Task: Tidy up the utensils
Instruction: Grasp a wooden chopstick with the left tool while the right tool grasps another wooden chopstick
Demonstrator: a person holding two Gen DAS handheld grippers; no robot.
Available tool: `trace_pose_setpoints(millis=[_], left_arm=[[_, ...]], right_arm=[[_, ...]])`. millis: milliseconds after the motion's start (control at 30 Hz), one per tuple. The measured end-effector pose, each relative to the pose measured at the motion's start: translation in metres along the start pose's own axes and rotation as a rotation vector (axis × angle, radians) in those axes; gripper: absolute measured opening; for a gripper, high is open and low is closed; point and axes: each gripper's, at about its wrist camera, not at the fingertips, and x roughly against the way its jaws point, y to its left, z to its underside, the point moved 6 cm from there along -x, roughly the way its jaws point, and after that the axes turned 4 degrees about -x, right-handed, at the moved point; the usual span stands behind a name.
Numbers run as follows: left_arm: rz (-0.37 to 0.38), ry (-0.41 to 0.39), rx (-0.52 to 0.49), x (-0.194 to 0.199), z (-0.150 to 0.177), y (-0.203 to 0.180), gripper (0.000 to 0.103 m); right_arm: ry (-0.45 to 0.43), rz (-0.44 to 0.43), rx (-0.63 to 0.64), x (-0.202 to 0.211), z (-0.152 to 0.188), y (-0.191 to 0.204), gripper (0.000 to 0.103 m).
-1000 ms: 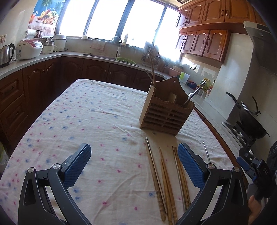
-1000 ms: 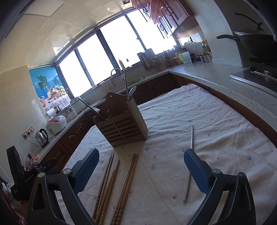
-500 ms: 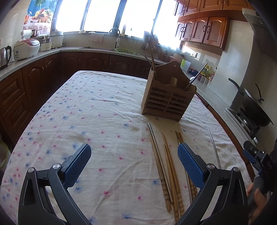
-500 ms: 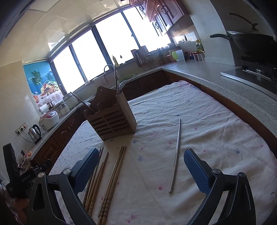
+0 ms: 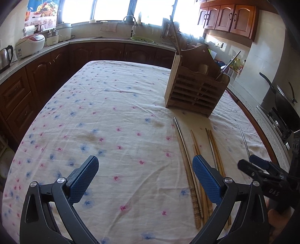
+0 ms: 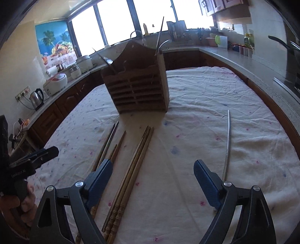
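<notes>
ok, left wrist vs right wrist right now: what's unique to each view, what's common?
Left wrist only: the wok on the stove at the right edge, the upper wooden cabinets, and the left gripper, open over bare tablecloth.

Right wrist only: the palm-tree poster on the wall, and the right gripper, open above the wooden chopsticks.

Both: the slatted wooden utensil holder with utensils standing in it, the chopsticks lying in front of it, the lone metal chopstick off to the side, and the rice cooker.
</notes>
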Motion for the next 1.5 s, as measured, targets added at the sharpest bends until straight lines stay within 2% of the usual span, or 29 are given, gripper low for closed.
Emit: trace_pose_setpoints(millis=[67, 167, 300, 433, 533, 600, 633, 733, 767, 1067, 1233, 1500], left_arm=[[-0.003, 0.001, 0.007, 0.000, 0.000, 0.004, 0.102], [0.000, 0.006, 0.019, -0.002, 0.000, 0.010, 0.102], [0.009, 0.025, 0.022, -0.008, 0.001, 0.013, 0.102], [0.028, 0.050, 0.015, -0.018, 0.002, 0.008, 0.102], [0.042, 0.073, -0.010, -0.027, 0.000, -0.001, 0.102], [0.052, 0.084, -0.032, -0.033, -0.005, -0.008, 0.102], [0.050, 0.086, -0.045, -0.036, -0.008, -0.011, 0.102], [0.041, 0.091, -0.078, -0.044, -0.017, -0.018, 0.102], [0.037, 0.093, -0.084, -0.046, -0.020, -0.020, 0.101], [0.015, 0.151, -0.130, -0.091, -0.045, -0.035, 0.089], [-0.019, 0.219, -0.184, -0.122, -0.043, -0.042, 0.067], [0.005, 0.243, -0.171, -0.132, -0.045, -0.047, 0.066]], right_arm=[[0.059, 0.021, 0.049, -0.021, 0.006, 0.011, 0.071], [0.136, 0.062, 0.107, -0.043, 0.017, 0.018, 0.063], [0.142, 0.105, 0.133, -0.039, 0.021, 0.008, 0.062], [0.142, 0.145, 0.033, -0.024, 0.021, -0.028, 0.063], [0.100, 0.040, -0.092, -0.013, 0.008, -0.045, 0.062], [0.069, 0.060, -0.097, -0.012, -0.003, -0.048, 0.061], [0.057, 0.069, -0.095, -0.013, -0.008, -0.050, 0.056], [0.064, 0.095, -0.124, -0.025, -0.019, -0.059, 0.033], [0.065, 0.107, -0.131, -0.029, -0.021, -0.062, 0.030], [0.098, 0.124, -0.131, -0.053, -0.030, -0.075, 0.023], [0.089, 0.118, -0.125, -0.055, -0.031, -0.077, 0.022], [0.082, 0.107, -0.131, -0.056, -0.033, -0.079, 0.021]])
